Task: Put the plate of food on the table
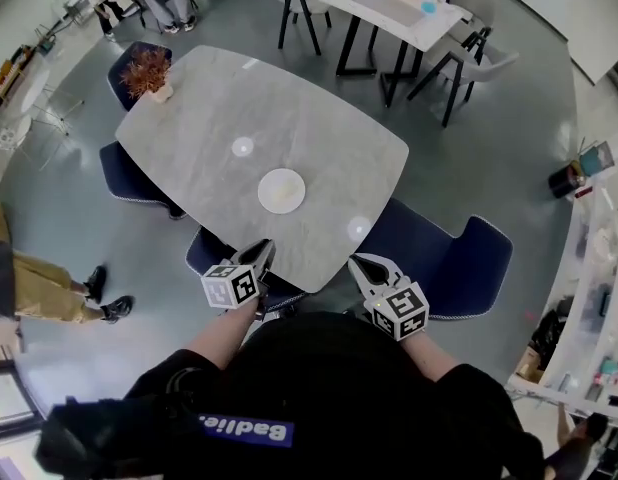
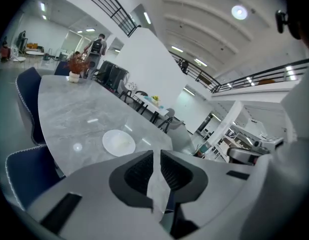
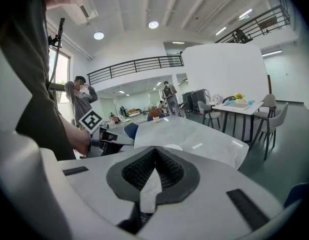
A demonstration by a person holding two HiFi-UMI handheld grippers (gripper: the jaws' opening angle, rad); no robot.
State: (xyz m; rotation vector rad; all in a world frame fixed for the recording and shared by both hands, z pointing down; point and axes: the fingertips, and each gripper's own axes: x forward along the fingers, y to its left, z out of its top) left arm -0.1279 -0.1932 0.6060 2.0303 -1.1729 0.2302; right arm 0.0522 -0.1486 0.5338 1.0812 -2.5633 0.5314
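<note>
1. The plate (image 1: 281,190) sits flat on the grey stone table (image 1: 189,108), a little in from the edge nearest the person. There is only a faint yellowish patch on it (I can't tell what food it is).
2. The left gripper (image 2: 157,154) hangs in front of the person's waist, short of the table edge. Its jaws are a narrow slit apart with nothing between them.
3. The right gripper (image 3: 154,149) is held the same way beside it. Its jaw tips are touching, and they hold nothing.
4. To my eye the job looks finished, so the main risk is disturbing it. The tabletop looks slick, and a gripper swung forward carelessly could clip the rim and send the plate skating, possibly towards the near edge.
5. If the person goes back for the plate, the trouble would be the thin rim lying low against the stone. Jaws coming in from above could slip off or tip it, spilling whatever is on it.
6. The blue chairs (image 1: 459,263) are tucked close by the person's legs, and a step forward could jolt the table.
7. As for writing, a blue strip (image 1: 245,430) on the person's black top carries white letters that seem to read "Badlie", partly cut off. The marker cube (image 1: 233,286) bears only black-and-white squares.
</note>
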